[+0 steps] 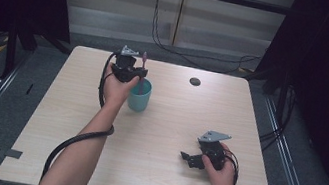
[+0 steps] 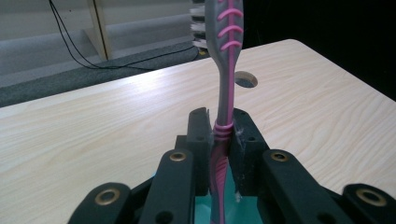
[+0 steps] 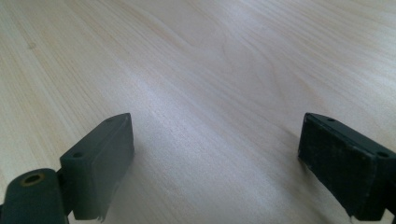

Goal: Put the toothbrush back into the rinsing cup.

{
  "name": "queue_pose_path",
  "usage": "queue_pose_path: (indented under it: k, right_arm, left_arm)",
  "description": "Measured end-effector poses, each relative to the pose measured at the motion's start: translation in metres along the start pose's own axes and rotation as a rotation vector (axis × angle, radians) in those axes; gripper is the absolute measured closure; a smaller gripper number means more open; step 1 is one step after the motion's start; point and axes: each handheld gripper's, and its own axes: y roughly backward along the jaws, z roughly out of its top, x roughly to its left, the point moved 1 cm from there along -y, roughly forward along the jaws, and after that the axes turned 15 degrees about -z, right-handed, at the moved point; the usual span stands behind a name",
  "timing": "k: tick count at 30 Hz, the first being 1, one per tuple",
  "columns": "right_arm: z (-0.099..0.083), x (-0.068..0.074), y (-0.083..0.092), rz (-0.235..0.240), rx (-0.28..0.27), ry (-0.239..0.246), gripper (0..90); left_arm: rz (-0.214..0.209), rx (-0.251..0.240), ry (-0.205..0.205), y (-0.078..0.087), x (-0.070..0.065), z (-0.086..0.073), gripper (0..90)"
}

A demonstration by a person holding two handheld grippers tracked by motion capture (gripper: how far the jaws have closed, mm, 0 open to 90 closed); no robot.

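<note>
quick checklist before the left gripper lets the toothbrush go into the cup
1. Fingers of the left gripper clamped on the toothbrush: ok.
2. Toothbrush upright, bristle end up: ok.
3. Handle over the teal cup, lower end inside it: ok.
4. Handle end touching the cup's bottom: cannot tell.
5. Cup upright on the table, well in from its edges: ok.
6. Right gripper open and away from the cup: ok.

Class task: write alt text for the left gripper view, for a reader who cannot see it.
The left gripper, shut on an upright pink and grey toothbrush, holds it above a teal cup. Behind lies a pale wooden table with a round hole.
</note>
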Motion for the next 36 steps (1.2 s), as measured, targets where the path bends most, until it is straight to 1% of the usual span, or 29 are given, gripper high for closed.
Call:
queue_pose_path:
  k: [10, 13, 14, 16, 23, 25, 33, 36]
  right_arm:
    - [0.0, 0.0, 0.0, -0.001, -0.002, 0.0, 10.1]
    - [0.0, 0.0, 0.0, -0.001, 0.0, 0.0, 10.1]
    - [0.0, 0.0, 0.0, -0.001, -0.002, 0.0, 10.1]
    - [0.0, 0.0, 0.0, -0.001, -0.003, 0.0, 10.1]
    - [0.0, 0.0, 0.0, -0.001, -0.002, -0.001, 10.1]
    - [0.0, 0.0, 0.0, -0.001, 0.0, -0.002, 10.1]
    - [0.0, 0.0, 0.0, 0.0, 0.002, -0.002, 10.0]
    - [0.0, 0.0, 0.0, -0.001, 0.0, -0.002, 10.1]
  left_arm:
    - [0.002, 0.012, 0.007, -0.005, 0.0, -0.009, 80.0]
    - [-0.002, 0.005, 0.015, -0.006, -0.001, -0.01, 80.0]
    - [-0.006, 0.01, 0.014, -0.007, 0.0, -0.011, 80.0]
    - [-0.002, 0.018, 0.003, -0.006, 0.0, -0.011, 80.0]
    - [-0.006, 0.022, 0.015, -0.006, 0.0, -0.014, 79.9]
    - [-0.002, 0.021, 0.019, -0.006, 0.0, -0.015, 79.9]
    - [0.002, 0.033, 0.018, -0.007, 0.003, -0.018, 79.8]
    - [0.002, 0.031, 0.024, -0.007, 0.004, -0.019, 79.8]
